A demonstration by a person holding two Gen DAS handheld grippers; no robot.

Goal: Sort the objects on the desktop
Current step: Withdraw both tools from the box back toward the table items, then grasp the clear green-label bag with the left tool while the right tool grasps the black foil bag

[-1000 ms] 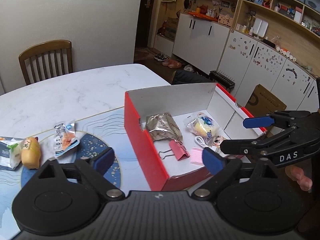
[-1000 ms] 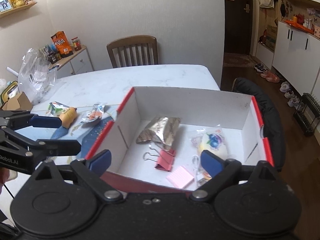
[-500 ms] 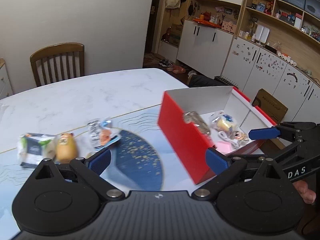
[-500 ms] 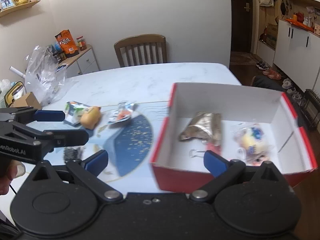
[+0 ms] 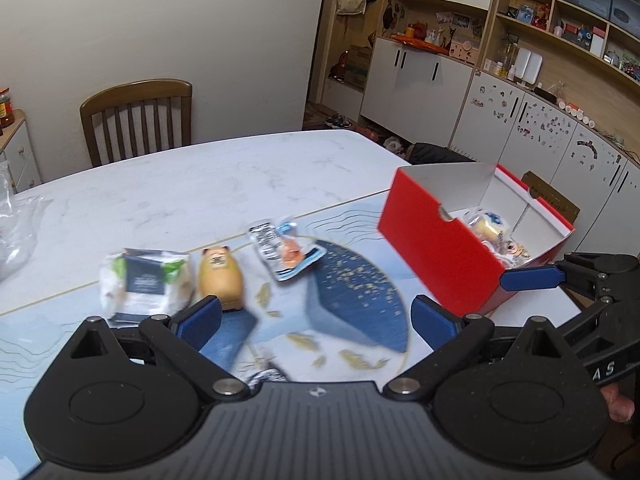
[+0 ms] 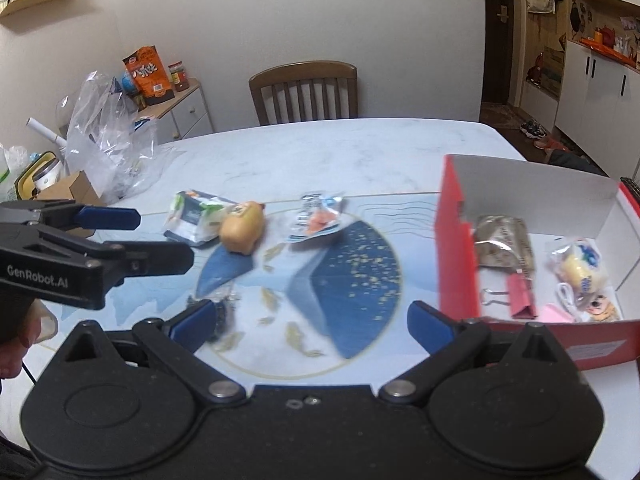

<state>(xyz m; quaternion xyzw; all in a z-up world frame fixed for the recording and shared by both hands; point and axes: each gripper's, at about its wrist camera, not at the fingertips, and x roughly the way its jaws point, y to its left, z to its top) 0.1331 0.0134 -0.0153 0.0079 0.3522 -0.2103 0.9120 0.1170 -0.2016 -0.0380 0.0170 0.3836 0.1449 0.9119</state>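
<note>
three snack packets [image 6: 320, 220], one red box [image 6: 456, 248], one chair [image 6: 304, 92].

A wooden chair [image 6: 304, 92] stands at the table's far side. On the left, crumpled clear plastic bags [image 6: 104, 136] lie beside a small cardboard box [image 6: 70, 188]. An orange snack bag [image 6: 147, 75] and what looks like a jar [image 6: 179, 77] stand on a low cabinet [image 6: 188, 114].

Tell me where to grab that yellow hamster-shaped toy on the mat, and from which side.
Grip the yellow hamster toy across its rounded middle, coming from above. It lies on its side on the mat, close beside the white-and-green packet, so one finger likely has to slip between them. The left gripper, open, is nearest.
</note>
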